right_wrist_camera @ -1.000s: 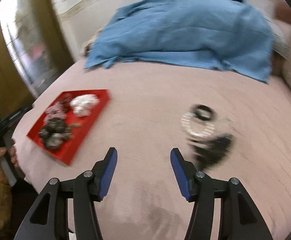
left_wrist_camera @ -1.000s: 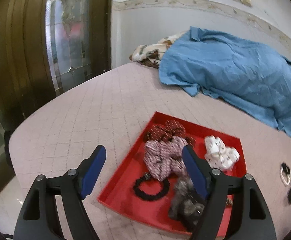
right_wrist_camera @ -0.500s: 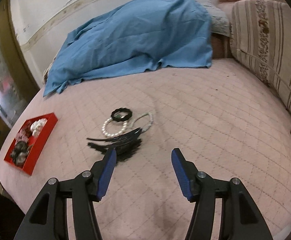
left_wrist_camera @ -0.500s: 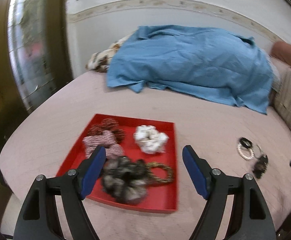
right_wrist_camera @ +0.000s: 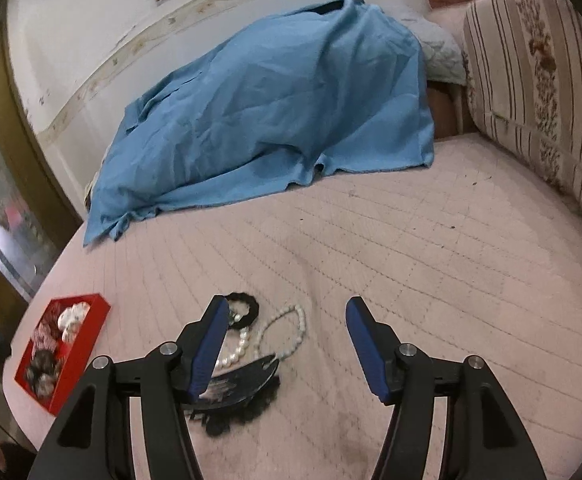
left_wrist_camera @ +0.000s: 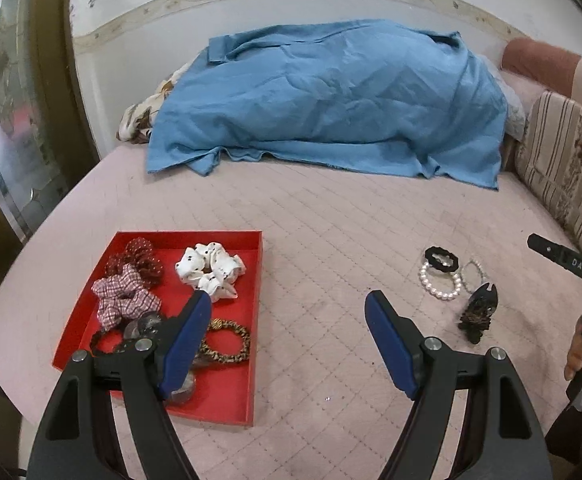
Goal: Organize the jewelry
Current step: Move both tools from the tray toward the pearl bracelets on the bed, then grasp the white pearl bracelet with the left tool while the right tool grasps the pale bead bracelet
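Note:
A red tray (left_wrist_camera: 227, 392) with several scrunchies lies on the pink bed at front left; it also shows in the right wrist view (right_wrist_camera: 87, 336). To its right lie a black hair tie (left_wrist_camera: 441, 259), a pearl bracelet (left_wrist_camera: 440, 285), a thinner bead bracelet (left_wrist_camera: 476, 276) and a dark hair claw (left_wrist_camera: 478, 312). My left gripper (left_wrist_camera: 289, 320) is open and empty, just right of the tray. My right gripper (right_wrist_camera: 287, 320) is open and empty, low over the hair tie (right_wrist_camera: 243, 309), the thinner bead bracelet (right_wrist_camera: 291, 330) and the hair claw (right_wrist_camera: 243, 384).
A blue sheet (left_wrist_camera: 331, 96) covers a mound at the back of the bed. A striped cushion (right_wrist_camera: 539, 92) lines the right side. A dark wood frame with glass (left_wrist_camera: 19, 120) stands to the left. The bed edge runs close along the front left.
Both views have swung right. The tray has slid left in the left wrist view. The right gripper has come closer over the loose jewelry. Both grippers stay open.

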The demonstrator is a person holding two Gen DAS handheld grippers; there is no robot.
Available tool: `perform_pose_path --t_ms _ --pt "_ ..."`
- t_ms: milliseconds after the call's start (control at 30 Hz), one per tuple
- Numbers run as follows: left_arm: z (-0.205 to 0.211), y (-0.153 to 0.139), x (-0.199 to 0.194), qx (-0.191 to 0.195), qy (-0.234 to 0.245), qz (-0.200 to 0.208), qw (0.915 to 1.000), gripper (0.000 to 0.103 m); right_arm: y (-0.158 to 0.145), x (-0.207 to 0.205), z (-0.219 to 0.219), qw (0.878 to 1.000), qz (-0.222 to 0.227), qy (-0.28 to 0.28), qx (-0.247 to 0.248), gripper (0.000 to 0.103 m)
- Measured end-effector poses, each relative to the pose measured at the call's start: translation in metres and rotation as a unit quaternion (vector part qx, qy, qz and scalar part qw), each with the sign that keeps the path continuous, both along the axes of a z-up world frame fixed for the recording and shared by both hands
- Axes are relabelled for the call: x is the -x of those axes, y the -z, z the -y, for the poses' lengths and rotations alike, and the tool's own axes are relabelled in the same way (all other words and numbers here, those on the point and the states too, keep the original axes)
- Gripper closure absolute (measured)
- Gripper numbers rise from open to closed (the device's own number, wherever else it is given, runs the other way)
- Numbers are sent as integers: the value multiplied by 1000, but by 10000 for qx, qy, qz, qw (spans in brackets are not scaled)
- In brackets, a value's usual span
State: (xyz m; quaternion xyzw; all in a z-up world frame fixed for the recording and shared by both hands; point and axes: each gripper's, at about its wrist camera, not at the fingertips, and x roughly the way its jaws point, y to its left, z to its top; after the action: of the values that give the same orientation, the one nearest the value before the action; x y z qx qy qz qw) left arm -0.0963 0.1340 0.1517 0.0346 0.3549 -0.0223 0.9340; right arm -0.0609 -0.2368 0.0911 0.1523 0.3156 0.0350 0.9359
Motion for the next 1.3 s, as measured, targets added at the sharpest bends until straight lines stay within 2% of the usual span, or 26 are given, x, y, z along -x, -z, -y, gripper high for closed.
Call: perform_pose_path --t_ms 200,433,667,900,933,1067,1100,1133,1233,1300 --pt "23 14 -11 -114 59 -104 9999 25 31 -10 13 9993 -359 -72 -124 38" --pt "34 32 -39 246 86 -656 9975 25 31 -20 22 9977 -525 -118 -407 38" --pt "37 46 -73 868 6 -1127 9898 25 42 -23 23 9954 -623 -406 -601 38" --pt "80 71 -95 894 504 -1501 9833 26 51 -28 16 9918 -763 -663 -776 43" --pt "85 75 -99 900 561 -1542 9823 27 52 -28 15 9917 -776 -671 -780 44" --pt "108 96 -122 869 781 -1854 9757 52 58 -39 14 9925 -840 -629 -625 50" --pt "113 101 -129 887 828 -1939 9735 56 61 -44 14 9920 -898 -630 -617 54" --pt "117 107 -136 902 861 -2025 9713 56 64 -48 14 9914 -949 -640 -635 59" --pt "126 120 -149 956 916 -2143 9677 56 76 -63 14 9884 -1142 -726 -688 64" --pt "131 125 -155 977 980 -2201 9656 56 81 -73 11 9884 -1179 -787 -546 68"
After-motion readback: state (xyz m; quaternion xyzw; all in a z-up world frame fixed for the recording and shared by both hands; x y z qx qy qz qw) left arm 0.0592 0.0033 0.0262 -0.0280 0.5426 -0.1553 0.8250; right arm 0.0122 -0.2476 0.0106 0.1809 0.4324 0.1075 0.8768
